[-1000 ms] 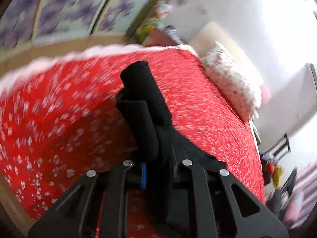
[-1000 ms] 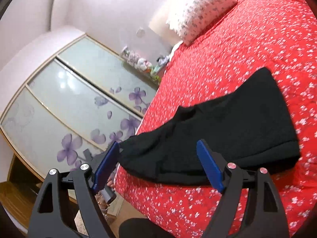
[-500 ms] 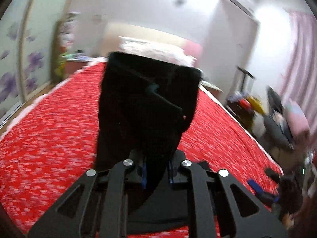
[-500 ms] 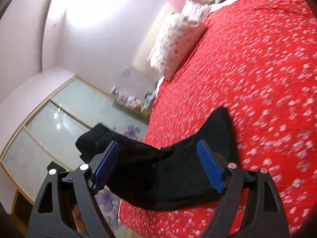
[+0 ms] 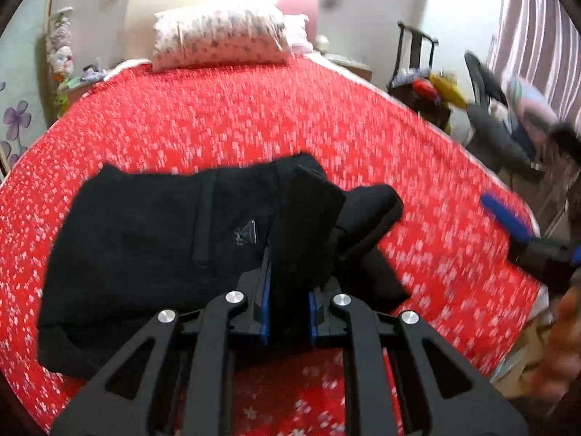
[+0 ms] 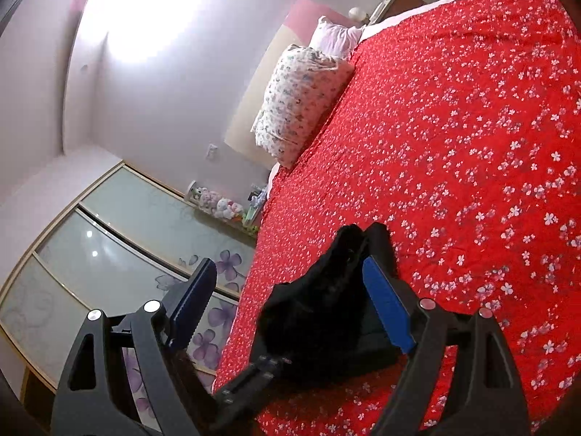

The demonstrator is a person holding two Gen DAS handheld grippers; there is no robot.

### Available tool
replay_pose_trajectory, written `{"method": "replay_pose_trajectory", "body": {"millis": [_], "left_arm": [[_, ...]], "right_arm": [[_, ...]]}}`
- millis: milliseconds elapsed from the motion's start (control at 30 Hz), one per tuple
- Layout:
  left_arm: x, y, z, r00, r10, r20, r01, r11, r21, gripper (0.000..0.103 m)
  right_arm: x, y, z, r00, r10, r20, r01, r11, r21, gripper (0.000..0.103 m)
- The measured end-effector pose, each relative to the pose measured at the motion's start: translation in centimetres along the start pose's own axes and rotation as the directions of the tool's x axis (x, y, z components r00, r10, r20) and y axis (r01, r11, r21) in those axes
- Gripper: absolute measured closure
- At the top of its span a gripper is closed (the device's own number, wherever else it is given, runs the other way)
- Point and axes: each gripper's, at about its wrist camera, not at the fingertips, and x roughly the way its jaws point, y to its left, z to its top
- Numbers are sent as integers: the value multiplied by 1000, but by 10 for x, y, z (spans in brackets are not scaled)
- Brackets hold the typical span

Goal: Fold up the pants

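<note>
Black pants (image 5: pixel 152 239) lie folded over on the red flowered bedspread (image 5: pixel 254 116), near the bed's front edge. My left gripper (image 5: pixel 287 301) is shut on a bunched end of the pants, which rises between its blue pads. In the right wrist view the pants (image 6: pixel 326 312) form a dark heap at the bed's edge, with the left gripper's black frame below them. My right gripper (image 6: pixel 290 305) stands open and holds nothing; the pants lie beyond its fingers. In the left wrist view the right gripper's blue pad (image 5: pixel 508 218) shows blurred at the right.
A flowered pillow (image 5: pixel 221 36) lies at the head of the bed. A wardrobe with purple flower panels (image 6: pixel 120 247) stands beside the bed. A chair and cluttered clothes (image 5: pixel 501 116) sit off the bed's far side. A blurred hand (image 5: pixel 555 348) is at the right edge.
My left gripper swung across the bed carrying the pants end over the rest of the garment, and rolled level. The right gripper shifted sideways, still open and holding nothing.
</note>
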Motion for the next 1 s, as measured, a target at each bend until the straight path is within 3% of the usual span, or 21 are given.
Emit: {"method": "replay_pose_trajectory", "body": {"millis": [133,233,367,467,500,533,567,633,667,733,800,867,967,1000], "left_arm": [[0,-18,0,1000,-16,10,16,1000,-6,88],[30,-44,-24,993,82,-84,-69,986,151,86],[22,-49,-40,995,102,-18,-96,971,218,79],[4,-32,-35,999,7,-49,1,988,154,72],[-4,-24,-35,997,-51,-51,57,991,125,53],[-23,-7,-36,987,-161,-11,161,985,67,35],[-41,7,-38,975,-213,58,212,977,18,8],[-70,40,-41,942,-278,185,290,956,-40,5],[-82,57,-40,936,-264,230,286,956,-63,3],[-92,84,-40,945,-152,290,189,976,-105,2],[-84,106,-38,964,-47,261,84,988,-133,2],[-70,121,-40,976,-50,214,89,980,-178,2],[-55,131,-47,979,-81,188,125,964,-236,2],[-50,132,-48,980,-82,181,125,962,-241,2]], "right_arm": [[3,0,-1,1000,3,0,-3,1000,-1,18],[5,2,-2,1000,-30,3,30,999,-34,18],[4,3,0,999,-48,8,48,997,-63,18],[6,4,0,999,-49,-2,48,995,-87,18],[7,5,0,999,-44,-10,43,995,-93,18],[10,6,0,999,-33,-26,30,994,-102,18],[13,7,-2,999,-23,-40,18,993,-113,18],[20,15,-8,996,8,-87,-22,988,-156,18],[24,20,-12,993,25,-116,-46,983,-175,18],[38,28,-23,977,73,-202,-114,974,-197,18],[56,34,-37,949,110,-294,-170,968,-184,18],[76,40,-52,926,83,-368,-165,966,-199,18],[90,39,-62,927,-19,-374,-81,964,-251,18],[94,33,-62,928,-76,-366,-20,968,-251,18]]}}
